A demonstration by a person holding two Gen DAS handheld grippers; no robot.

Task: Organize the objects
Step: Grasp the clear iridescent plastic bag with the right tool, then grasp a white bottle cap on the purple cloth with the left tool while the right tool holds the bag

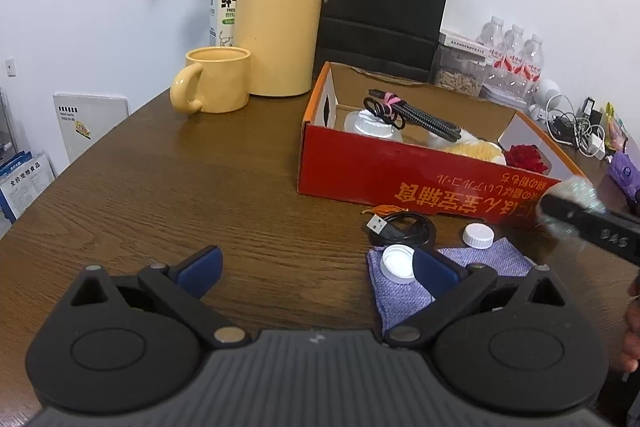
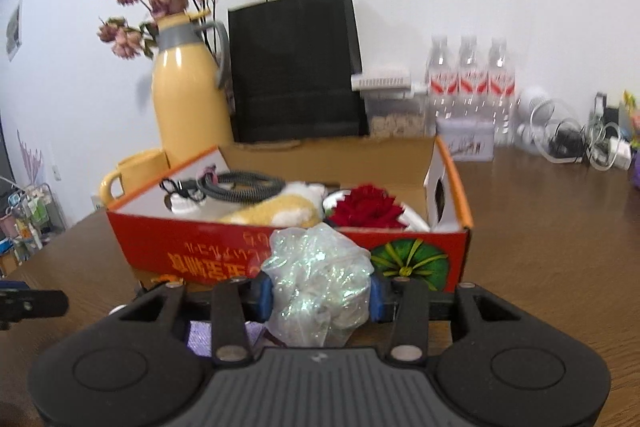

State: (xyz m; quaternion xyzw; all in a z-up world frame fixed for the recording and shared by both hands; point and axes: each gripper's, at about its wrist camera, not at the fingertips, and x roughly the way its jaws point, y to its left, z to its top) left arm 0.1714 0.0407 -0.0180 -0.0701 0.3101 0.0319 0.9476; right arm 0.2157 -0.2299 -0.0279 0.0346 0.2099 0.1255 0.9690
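Both blue pads of my right fingers [image 2: 318, 297] press a shiny plastic ball [image 2: 318, 287], near the red box [image 2: 224, 247]. My left fingers [image 1: 316, 275] stand wide over the worktop [image 1: 200, 195], holding nothing.

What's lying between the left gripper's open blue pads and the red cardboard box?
Left wrist view: a coiled black USB cable, two white caps and a purple cloth.

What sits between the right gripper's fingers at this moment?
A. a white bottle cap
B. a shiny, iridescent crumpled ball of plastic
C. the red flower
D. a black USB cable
B: in the right wrist view the right gripper has its blue pads pressed against both sides of the iridescent plastic ball, in front of the red box.
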